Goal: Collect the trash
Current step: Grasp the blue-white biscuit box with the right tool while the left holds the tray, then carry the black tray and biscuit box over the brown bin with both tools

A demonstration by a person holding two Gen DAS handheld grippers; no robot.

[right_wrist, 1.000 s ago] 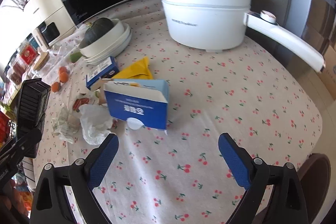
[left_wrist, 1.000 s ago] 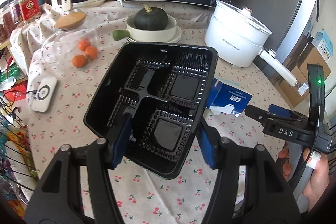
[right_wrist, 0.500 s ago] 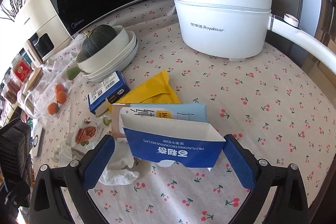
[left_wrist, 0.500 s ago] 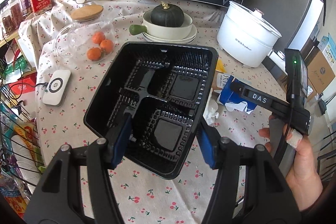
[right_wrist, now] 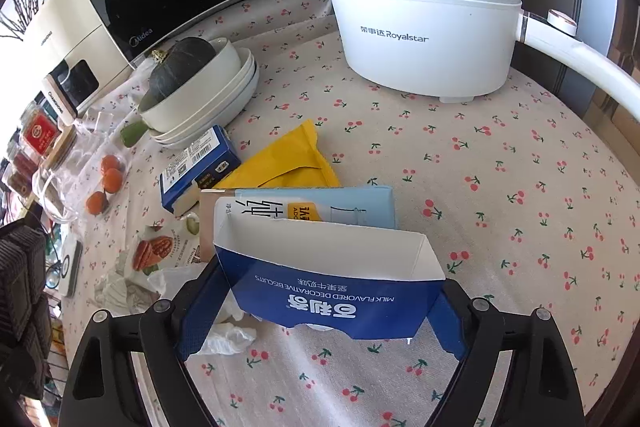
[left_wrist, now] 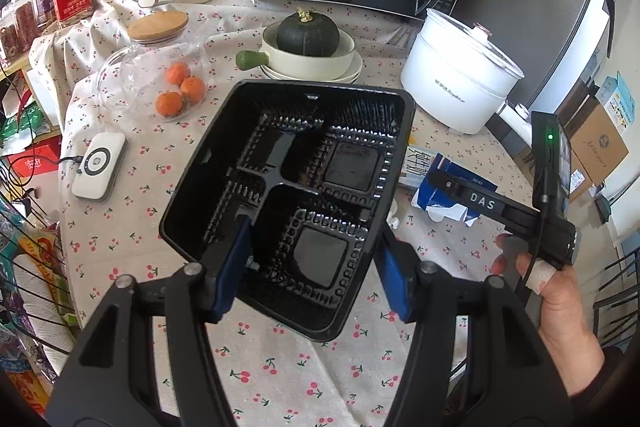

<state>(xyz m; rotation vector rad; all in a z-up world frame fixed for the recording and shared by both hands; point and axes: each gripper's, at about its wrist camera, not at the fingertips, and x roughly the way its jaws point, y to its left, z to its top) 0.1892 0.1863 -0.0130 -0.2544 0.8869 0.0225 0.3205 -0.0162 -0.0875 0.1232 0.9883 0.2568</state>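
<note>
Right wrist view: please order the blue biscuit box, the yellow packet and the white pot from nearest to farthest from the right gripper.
1. Blue biscuit box, between the closing fingers of the right gripper.
2. Yellow packet, beyond the box, slightly left.
3. White pot, farthest, at the back right.

1. Left gripper [left_wrist: 312, 273]: matte black frame, two angular arms with triangular cut-outs, round silver screws at the joints. Blue pads line the inner faces of the fingers [left_wrist: 394, 279].
2. Right gripper [right_wrist: 320, 323]: same build; black arms, silver screw heads, blue finger pads [right_wrist: 450, 331].
3. Seen from the left wrist camera, the right gripper's black body carries white "DAS" lettering; an upright black module shows a green lit LED, and a thin black cable runs down from it.
4. Right hand [left_wrist: 560, 307]: white bandage or tape wrapped on one finger; dark sleeve edge at the wrist.
</note>
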